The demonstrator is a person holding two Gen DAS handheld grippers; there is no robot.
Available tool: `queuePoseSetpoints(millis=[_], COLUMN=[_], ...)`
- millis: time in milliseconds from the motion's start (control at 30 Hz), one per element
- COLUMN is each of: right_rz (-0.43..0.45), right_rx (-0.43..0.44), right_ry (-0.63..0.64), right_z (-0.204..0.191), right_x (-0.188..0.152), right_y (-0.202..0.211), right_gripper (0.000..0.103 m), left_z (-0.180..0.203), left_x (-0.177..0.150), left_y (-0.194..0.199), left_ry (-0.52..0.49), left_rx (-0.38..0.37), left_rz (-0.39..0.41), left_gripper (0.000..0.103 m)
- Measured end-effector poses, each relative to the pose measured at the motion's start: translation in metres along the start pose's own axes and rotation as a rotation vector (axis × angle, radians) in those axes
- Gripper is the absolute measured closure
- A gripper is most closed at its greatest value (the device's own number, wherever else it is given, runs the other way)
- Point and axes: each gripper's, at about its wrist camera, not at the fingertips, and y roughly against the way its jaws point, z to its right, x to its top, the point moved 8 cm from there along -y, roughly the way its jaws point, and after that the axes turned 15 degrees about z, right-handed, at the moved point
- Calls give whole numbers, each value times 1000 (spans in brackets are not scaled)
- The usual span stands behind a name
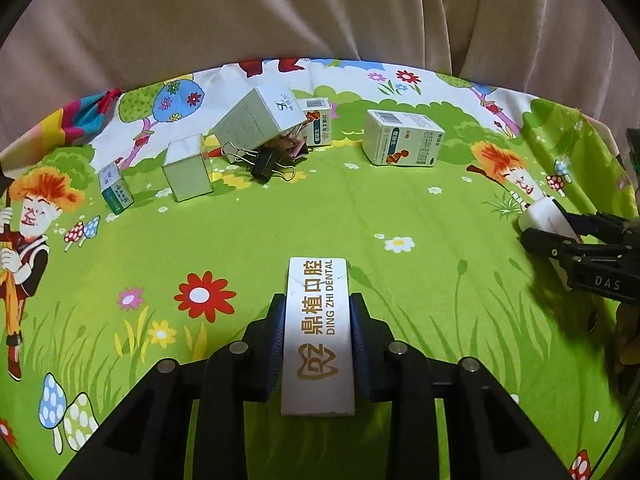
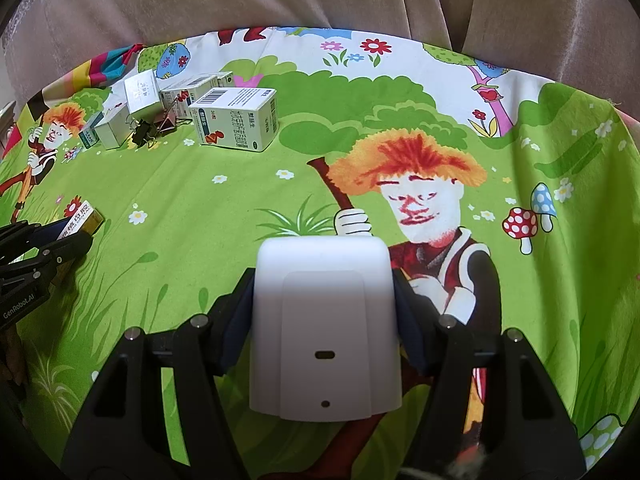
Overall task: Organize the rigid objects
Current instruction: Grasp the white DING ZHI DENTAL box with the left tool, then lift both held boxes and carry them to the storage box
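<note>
So the left hand-held gripper point(image 1: 318, 344) is clamped on a long narrow white box point(image 1: 318, 336) with gold "DING ZHI DENTAL" lettering, pads squeezing its two long sides. The box's long axis runs straight out along the fingers, far end pointing away toward the clutter at the back and tipped down at the cloth. From the right wrist view you can see that end has a gold face and sits low over the cloth; can't tell if it's actually touching.

The right hand-held gripper point(image 2: 325, 320) is closed on a chunky white plastic device point(image 2: 326, 328) with rounded corners, a small slot and a dot hole on the face toward the camera. It's gripped by its sides, rounded end pointing forward.

Both are out over the worktop, which is covered in a bright green cartoon cloth point(image 1: 280, 216) with flowers and mushrooms.

At the back there's a loose bunch of stuff: a medicine box point(image 1: 402, 138) lying by itself, a bigger grey-white box point(image 1: 258, 122) tilted up, propped on some binder clips point(image 1: 268, 162), another small medicine box point(image 1: 318, 120) behind it, a plain cube-ish box point(image 1: 188, 172) and a little teal-edged box point(image 1: 116, 189) off to the left. Beige curtain point(image 1: 280, 8) behind everything
</note>
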Motion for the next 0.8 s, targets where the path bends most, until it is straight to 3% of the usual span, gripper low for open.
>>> queuePoseSetpoints(millis=[367, 433, 500, 567, 800], right_rz=[8, 52, 173, 216, 533], right_rx=[-24, -53, -62, -62, -40], right_ry=[25, 33, 27, -10, 30], right_z=[0, 2, 0, -5, -68], right_x=[2, 8, 18, 16, 26], right_y=[2, 9, 35, 59, 195], right_gripper=[36, 36, 36, 36, 36], left_z=[-2, -5, -4, -1, 1], left_x=[2, -1, -6, -5, 51], left_y=[1, 8, 27, 56, 195], left_ry=[28, 66, 110, 114, 58], left_rx=[-10, -5, 0, 11, 101], left_rz=[3, 4, 16, 64, 420], left_gripper=[72, 72, 72, 72, 72])
